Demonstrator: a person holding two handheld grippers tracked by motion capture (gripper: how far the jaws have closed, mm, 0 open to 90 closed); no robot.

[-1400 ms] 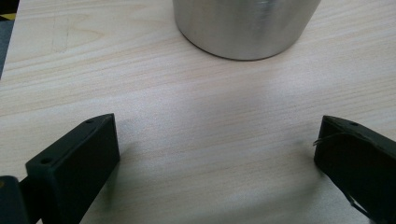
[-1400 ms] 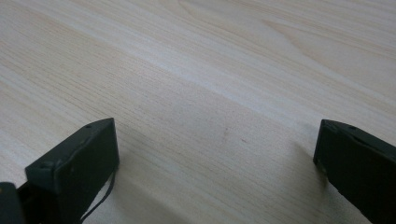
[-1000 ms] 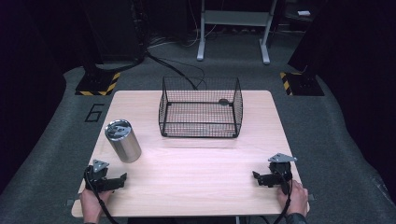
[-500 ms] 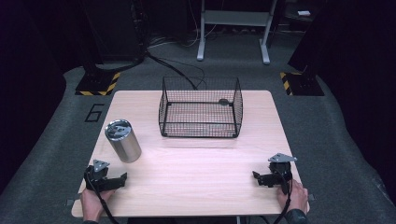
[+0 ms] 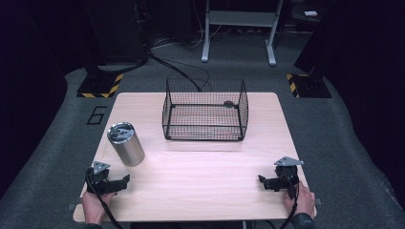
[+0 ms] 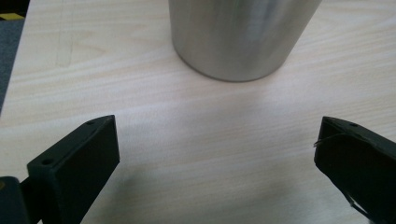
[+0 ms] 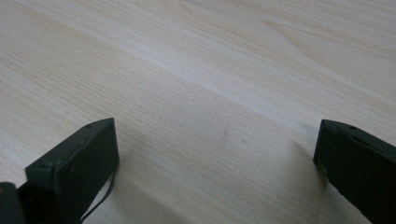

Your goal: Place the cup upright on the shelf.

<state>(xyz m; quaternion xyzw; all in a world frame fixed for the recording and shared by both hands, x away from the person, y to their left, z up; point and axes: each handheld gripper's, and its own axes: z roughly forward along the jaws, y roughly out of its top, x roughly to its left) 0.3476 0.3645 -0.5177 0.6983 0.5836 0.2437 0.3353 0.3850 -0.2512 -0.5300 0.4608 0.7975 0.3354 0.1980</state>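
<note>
The left gripper is resting on the table at the near-left corner, jaws spread wide and holding nothing. In the left gripper view the gripper is facing the cup, which is standing upright just beyond the jaw tips, slightly right of the gap's centre.

The cup is standing on the left side of the table, near the left gripper and well apart from the basket, which is sitting at the far middle. The cup is the thing nearest a gripper, so the step in hand is judged to be a grasp of the cup by the left gripper.

To do it well:
- The operator is advised to shift the gripper a little right so the cup is centring between the jaws before any advance.
- The jaws should be closing on the wall below the rim, level, since the smooth metal wall is likely to slip under a tilted grip.
- The approach should be slow; a jaw tip striking the wall could be tipping the cup over.

The right gripper is lying at the near-right corner, jaws wide apart over bare wood, gripping nothing.
</note>
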